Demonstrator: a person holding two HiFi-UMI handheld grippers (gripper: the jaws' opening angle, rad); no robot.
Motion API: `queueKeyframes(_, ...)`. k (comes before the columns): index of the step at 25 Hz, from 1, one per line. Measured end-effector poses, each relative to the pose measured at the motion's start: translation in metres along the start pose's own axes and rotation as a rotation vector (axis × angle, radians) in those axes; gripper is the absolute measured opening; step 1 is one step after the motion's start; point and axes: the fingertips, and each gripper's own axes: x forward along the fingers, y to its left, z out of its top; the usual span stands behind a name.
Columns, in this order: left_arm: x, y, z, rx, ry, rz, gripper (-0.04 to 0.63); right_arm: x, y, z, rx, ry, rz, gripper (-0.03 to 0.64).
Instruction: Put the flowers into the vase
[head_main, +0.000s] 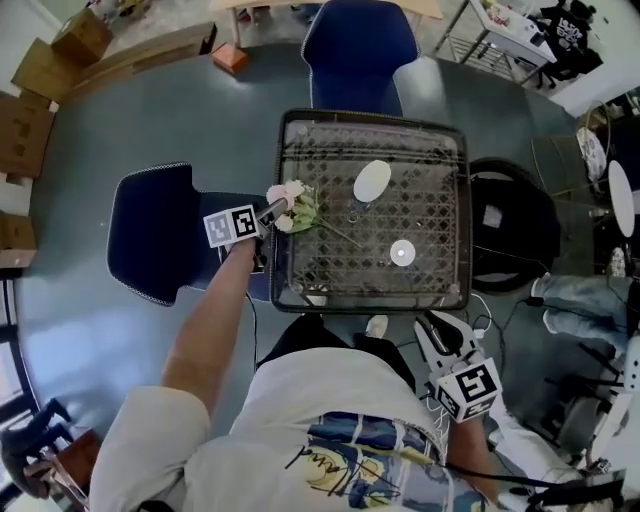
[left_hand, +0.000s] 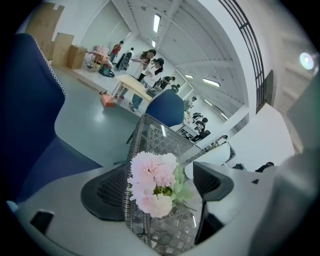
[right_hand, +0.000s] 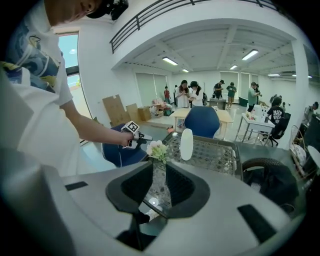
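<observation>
A bunch of pale pink flowers (head_main: 290, 207) with green leaves lies at the left edge of the glass-topped wicker table (head_main: 375, 118), its stem running toward the table's middle. In the left gripper view the blooms (left_hand: 152, 182) sit between the wide-apart jaws of my left gripper (left_hand: 161, 181), and neither pad presses on them. In the head view my left gripper (head_main: 272, 212) is right at the blooms. The white oval vase (head_main: 372, 181) stands at the table's middle back. My right gripper (head_main: 437, 335) hangs off the table's near right corner, its jaws a narrow gap apart (right_hand: 160, 172) and empty.
A small white disc (head_main: 402, 252) lies on the table near the front. One blue chair (head_main: 360, 45) stands behind the table, another (head_main: 150, 235) to its left under my left arm. A black round seat (head_main: 512, 222) stands on the right. Cardboard boxes (head_main: 30, 120) line the far left.
</observation>
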Motion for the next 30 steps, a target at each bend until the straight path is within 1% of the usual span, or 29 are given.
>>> queueKeyframes(4,0.032,0.016,0.000,-0.029,0.033,0.014,0.407,0.003,-0.001,-0.006,0.030,0.027,-0.034,0.066)
queueKeyframes(7,0.049,0.025,-0.005,-0.075,0.056,0.027,0.407,0.002,0.000,-0.007,0.051,0.045,-0.053,0.065)
queueKeyframes(12,0.068,0.040,-0.009,-0.229,0.064,0.053,0.407,0.001,-0.002,-0.008,0.056,0.066,-0.084,0.066)
queueKeyframes(14,0.071,0.044,-0.013,-0.269,0.073,0.066,0.405,-0.001,-0.003,-0.011,0.058,0.071,-0.099,0.066)
queueKeyframes(15,0.071,0.046,-0.014,-0.274,0.072,0.073,0.400,-0.001,-0.003,-0.012,0.059,0.072,-0.104,0.066)
queueKeyframes(17,0.068,0.047,-0.010,-0.251,0.052,0.099,0.293,-0.003,-0.005,-0.013,0.062,0.072,-0.112,0.066)
queueKeyframes(19,0.065,0.045,-0.005,-0.208,0.032,0.122,0.217,-0.004,-0.009,-0.013,0.058,0.069,-0.114,0.065)
queueKeyframes(24,0.050,0.035,0.002,-0.145,-0.005,0.148,0.133,-0.007,-0.012,-0.014,0.043,0.066,-0.099,0.066)
queueKeyframes(25,0.046,0.032,0.003,-0.129,-0.016,0.148,0.105,-0.008,-0.012,-0.013,0.040,0.063,-0.095,0.065)
queueKeyframes(28,0.033,0.022,0.008,-0.066,-0.045,0.138,0.092,-0.011,-0.015,-0.014,0.032,0.055,-0.090,0.065)
queueKeyframes(30,0.024,0.014,0.011,-0.040,-0.064,0.131,0.084,-0.014,-0.017,-0.015,0.026,0.047,-0.083,0.066)
